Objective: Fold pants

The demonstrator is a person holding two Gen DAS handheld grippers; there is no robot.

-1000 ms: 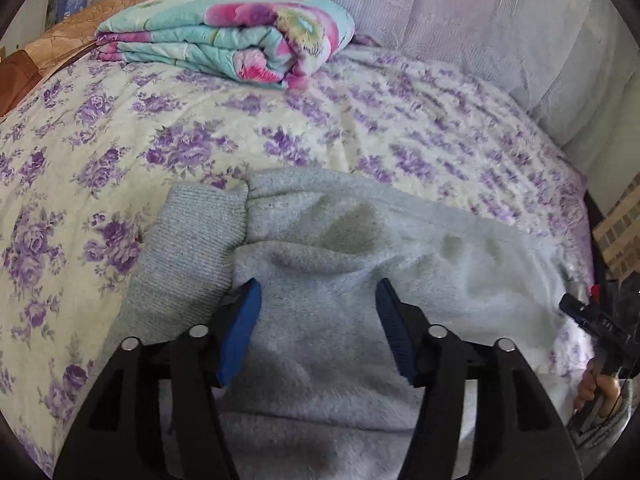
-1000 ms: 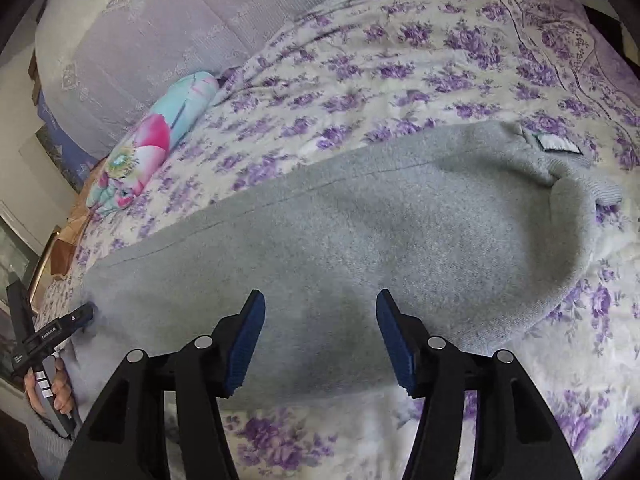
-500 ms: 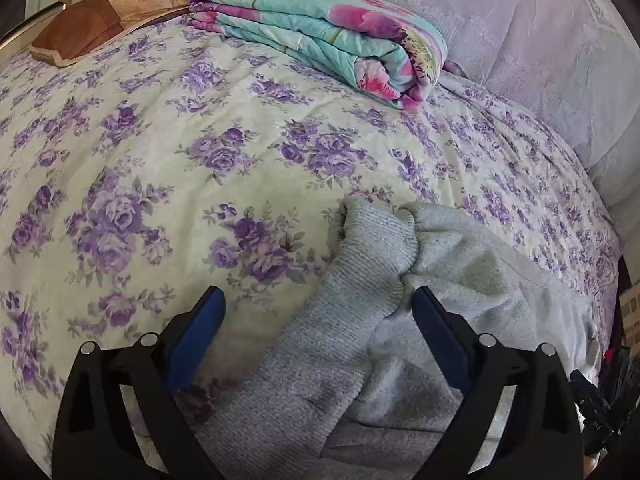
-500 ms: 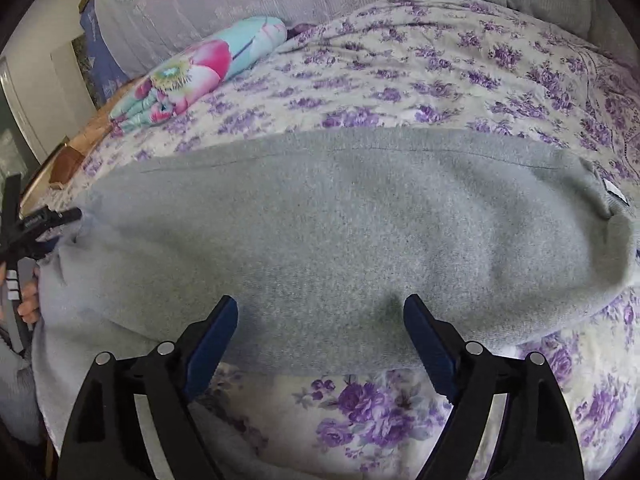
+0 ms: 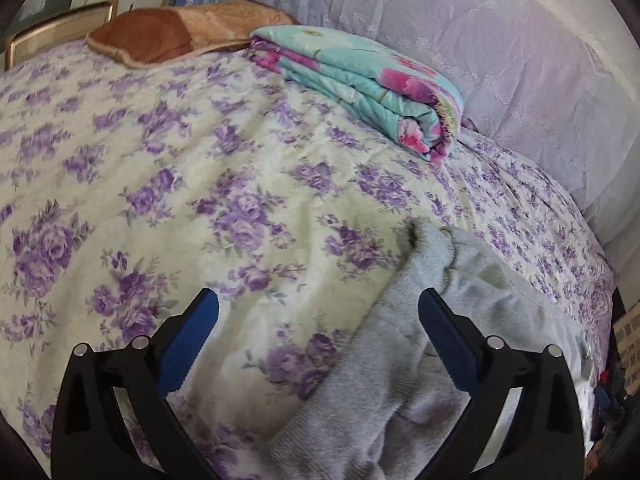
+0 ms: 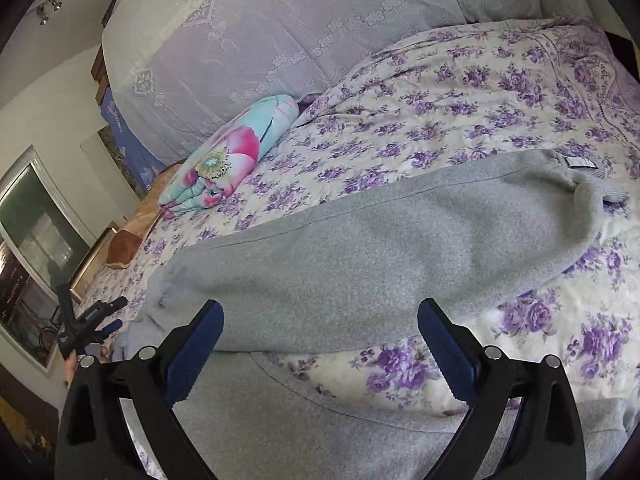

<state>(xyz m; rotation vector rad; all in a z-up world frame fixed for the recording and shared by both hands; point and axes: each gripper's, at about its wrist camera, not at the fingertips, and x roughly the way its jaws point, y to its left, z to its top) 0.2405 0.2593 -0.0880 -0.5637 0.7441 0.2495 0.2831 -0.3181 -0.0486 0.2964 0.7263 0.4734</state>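
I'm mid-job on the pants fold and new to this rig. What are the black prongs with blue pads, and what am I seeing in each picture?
Each picture comes from a camera on a handheld two-finger gripper, looking forward along its fingers. A person holds one in each hand.

The left gripper hovers over the purple-flowered bedspread, beside the ribbed cuffs of the grey fleece pants.

The right gripper looks along the pants' length; the left gripper shows small at the picture's left edge.

Both jaws are opening, gripping nothing. A folded turquoise-and-pink floral quilt lies beyond.
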